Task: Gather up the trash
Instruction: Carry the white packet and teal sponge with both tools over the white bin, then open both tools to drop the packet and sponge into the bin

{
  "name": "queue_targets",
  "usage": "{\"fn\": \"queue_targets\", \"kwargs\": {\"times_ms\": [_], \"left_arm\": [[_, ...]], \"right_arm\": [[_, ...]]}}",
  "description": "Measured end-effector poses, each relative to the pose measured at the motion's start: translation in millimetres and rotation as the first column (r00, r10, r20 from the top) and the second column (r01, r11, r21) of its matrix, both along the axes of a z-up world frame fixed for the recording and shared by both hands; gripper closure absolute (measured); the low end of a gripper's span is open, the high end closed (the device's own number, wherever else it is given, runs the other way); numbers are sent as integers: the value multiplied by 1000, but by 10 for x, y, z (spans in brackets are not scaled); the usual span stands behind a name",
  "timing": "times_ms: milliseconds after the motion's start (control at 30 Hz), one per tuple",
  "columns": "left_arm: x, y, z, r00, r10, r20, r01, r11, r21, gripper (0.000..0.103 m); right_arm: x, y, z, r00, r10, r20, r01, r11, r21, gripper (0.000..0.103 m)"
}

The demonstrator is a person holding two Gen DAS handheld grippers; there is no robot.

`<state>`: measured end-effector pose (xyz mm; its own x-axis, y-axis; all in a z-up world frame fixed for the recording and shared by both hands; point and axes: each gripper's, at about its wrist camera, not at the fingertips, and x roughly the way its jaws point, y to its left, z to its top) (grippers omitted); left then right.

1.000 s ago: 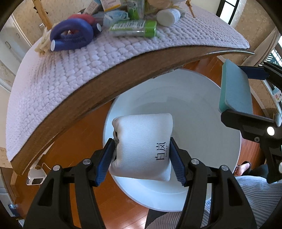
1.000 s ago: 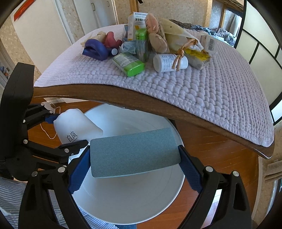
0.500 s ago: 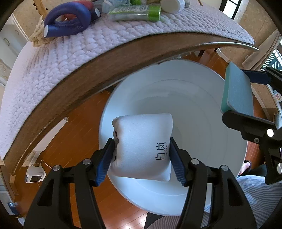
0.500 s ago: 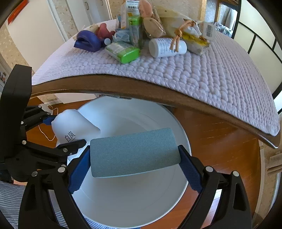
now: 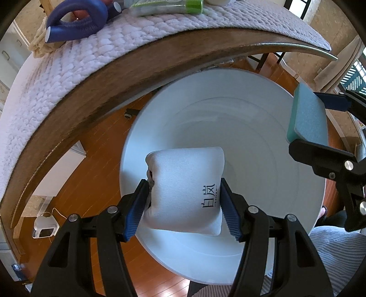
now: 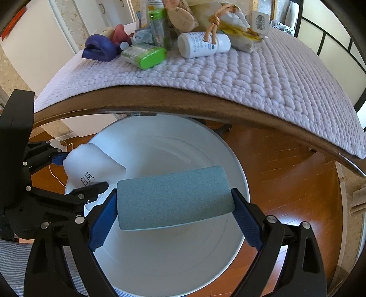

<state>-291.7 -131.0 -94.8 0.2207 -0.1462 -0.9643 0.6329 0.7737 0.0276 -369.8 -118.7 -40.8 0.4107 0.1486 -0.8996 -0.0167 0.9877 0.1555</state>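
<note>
White, soft and pillow-shaped, a foam pouch (image 5: pixel 186 189) printed with dark characters is pinched between the ribbed blue pads of the left hand-held gripper (image 5: pixel 183 196), over the smooth round mouth of a white plastic bin (image 5: pixel 240 109) on the wood floor. At the right edge, the right hand-held gripper's black frame clamps a teal sponge slab (image 5: pixel 307 114). Above curves the brown-edged worktop under a knobbly lilac quilted cover (image 5: pixel 68 68), carrying a looped navy foam roller (image 5: pixel 77 20).

From the right wrist, the right hand-held gripper (image 6: pixel 173 198) squeezes the grainy rectangular sponge slab (image 6: pixel 173 198) endwise above the bin (image 6: pixel 238 164); the pouch (image 6: pixel 91 164) hangs left of it. On the cover (image 6: pixel 251 75) lie a green-capped wipes pack (image 6: pixel 144 54) and a white cylindrical bottle (image 6: pixel 201 44)
</note>
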Motion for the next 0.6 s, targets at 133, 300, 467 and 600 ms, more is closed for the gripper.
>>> {"fn": "queue_targets", "kwargs": {"times_ms": [133, 300, 467, 600], "left_arm": [[-44, 12, 31, 1000, -21, 21, 22, 1000, -4, 20], [-45, -45, 130, 997, -26, 73, 28, 999, -18, 12], [-43, 27, 371, 993, 6, 119, 3, 997, -77, 12], [-10, 219, 739, 984, 45, 173, -15, 985, -171, 11]], "right_arm": [[-54, -92, -50, 1000, -21, 0, 21, 1000, 15, 11], [-96, -229, 3, 999, -48, 10, 48, 998, 30, 10], [-141, -321, 262, 993, -65, 97, 65, 998, 7, 10], [-129, -495, 598, 977, -100, 189, 96, 995, 34, 9]]}}
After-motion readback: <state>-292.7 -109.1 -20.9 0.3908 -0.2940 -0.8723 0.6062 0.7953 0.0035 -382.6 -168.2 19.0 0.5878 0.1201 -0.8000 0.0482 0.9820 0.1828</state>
